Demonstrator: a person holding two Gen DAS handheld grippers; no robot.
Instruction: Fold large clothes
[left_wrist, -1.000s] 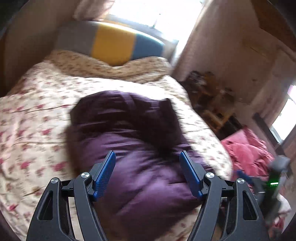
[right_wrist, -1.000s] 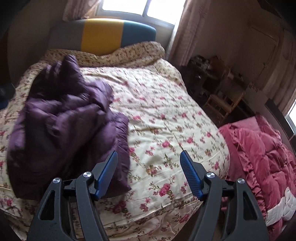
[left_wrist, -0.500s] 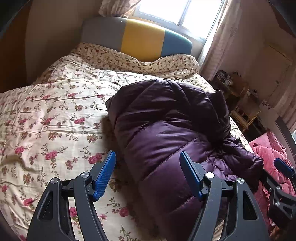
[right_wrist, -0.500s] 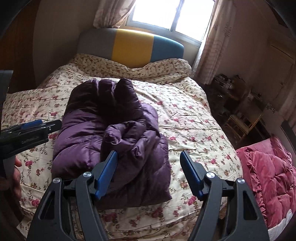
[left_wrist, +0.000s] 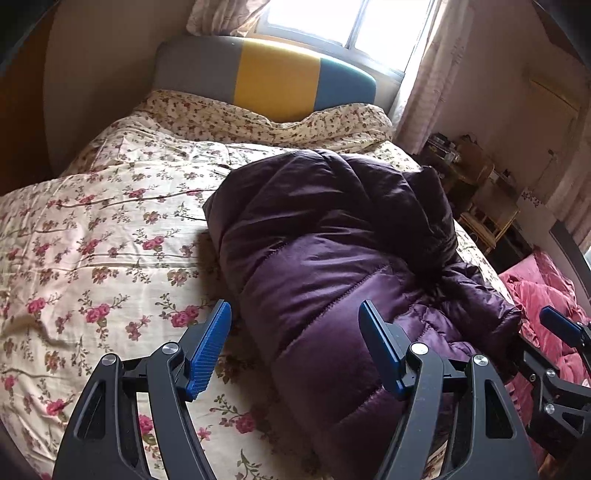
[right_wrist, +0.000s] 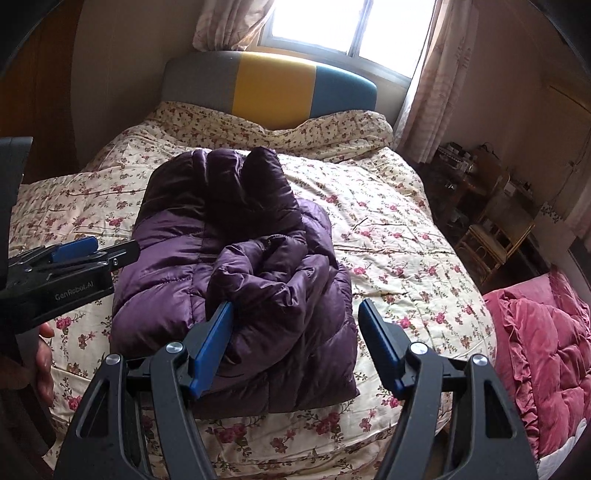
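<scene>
A puffy purple jacket (left_wrist: 332, 240) (right_wrist: 229, 258) lies bunched on the floral bed quilt (left_wrist: 92, 240) (right_wrist: 388, 240), with a sleeve crumpled on top near its front. My left gripper (left_wrist: 295, 332) hangs open over the jacket's left near edge, its pads clear of the cloth. It also shows at the left of the right wrist view as a black frame (right_wrist: 74, 266). My right gripper (right_wrist: 295, 325) hovers just above the jacket's near end. Its jaws are closing, the crumpled sleeve lies between the pads in view, and neither pad presses on it.
A grey, yellow and blue headboard (right_wrist: 273, 85) stands under the window. A pink ruffled quilt (right_wrist: 535, 350) is heaped beside the bed on the right. A wicker chair (right_wrist: 495, 236) and cluttered shelves stand past it. A person's hand (right_wrist: 44, 358) shows at the left edge.
Both cameras have swung. The right gripper has come left until the jacket sits centred before it. In the left view the jacket now lies right of centre, sharp where it was blurred.
</scene>
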